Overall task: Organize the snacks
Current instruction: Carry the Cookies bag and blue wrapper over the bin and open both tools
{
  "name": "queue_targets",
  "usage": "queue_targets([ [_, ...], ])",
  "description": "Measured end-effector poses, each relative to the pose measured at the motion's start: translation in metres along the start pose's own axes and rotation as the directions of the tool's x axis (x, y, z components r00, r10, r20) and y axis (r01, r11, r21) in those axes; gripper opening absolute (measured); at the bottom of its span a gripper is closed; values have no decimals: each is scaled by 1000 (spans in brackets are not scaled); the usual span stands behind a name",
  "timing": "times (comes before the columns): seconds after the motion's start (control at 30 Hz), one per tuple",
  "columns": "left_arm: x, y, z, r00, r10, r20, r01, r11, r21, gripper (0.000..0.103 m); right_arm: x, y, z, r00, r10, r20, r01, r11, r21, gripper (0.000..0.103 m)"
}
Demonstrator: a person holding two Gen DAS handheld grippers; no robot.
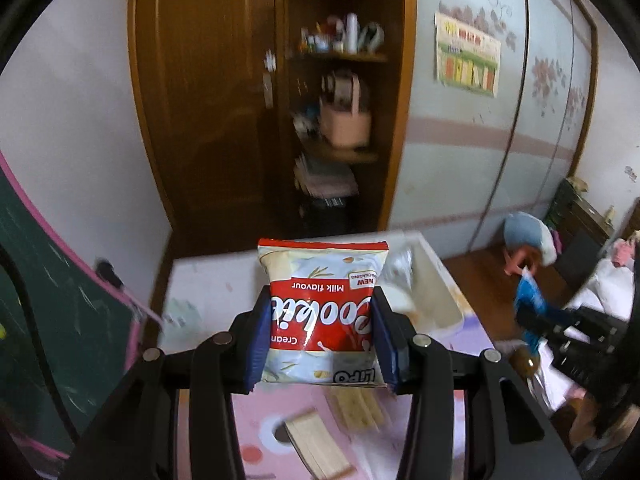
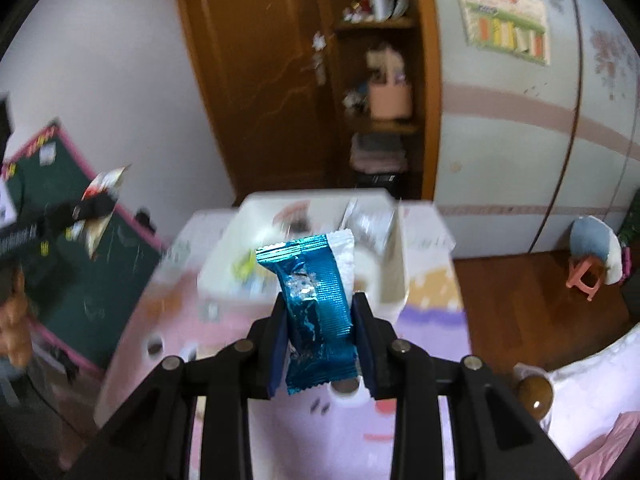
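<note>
My left gripper (image 1: 322,304) is shut on a red and white cookie packet (image 1: 322,312), held upside down above the pink table. My right gripper (image 2: 320,300) is shut on a shiny blue snack wrapper (image 2: 316,304) with a white end, held above the table just in front of a white bin (image 2: 394,276). The bin holds several snack packets. In the left wrist view the bin (image 1: 436,292) lies behind and right of the cookie packet, and the right gripper (image 1: 532,304) with its blue wrapper shows at the right. The left gripper with its packet (image 2: 100,200) shows at the left of the right wrist view.
Wafer packs (image 1: 316,444) lie on the pink patterned table (image 1: 256,412) below my left gripper. A green chalkboard (image 1: 52,300) stands at the left. A brown cupboard (image 1: 224,100) with cluttered shelves is behind the table. A small stool (image 2: 588,264) stands on the wooden floor at right.
</note>
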State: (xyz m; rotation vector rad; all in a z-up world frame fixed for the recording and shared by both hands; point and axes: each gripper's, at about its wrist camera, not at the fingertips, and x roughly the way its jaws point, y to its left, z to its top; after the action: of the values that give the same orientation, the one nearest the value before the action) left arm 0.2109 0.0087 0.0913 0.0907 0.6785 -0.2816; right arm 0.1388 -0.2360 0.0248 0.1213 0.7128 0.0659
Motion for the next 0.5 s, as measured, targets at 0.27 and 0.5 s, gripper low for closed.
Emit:
queue_targets([
  [0.27, -18, -16, 72, 991, 67, 112, -75, 995, 67, 44, -25, 10, 92, 987, -37, 154, 37, 999, 4, 30],
  [0.5, 42, -28, 102, 993, 100, 56, -104, 992, 68, 44, 19, 19, 135, 990, -79, 118, 81, 997, -10, 30],
])
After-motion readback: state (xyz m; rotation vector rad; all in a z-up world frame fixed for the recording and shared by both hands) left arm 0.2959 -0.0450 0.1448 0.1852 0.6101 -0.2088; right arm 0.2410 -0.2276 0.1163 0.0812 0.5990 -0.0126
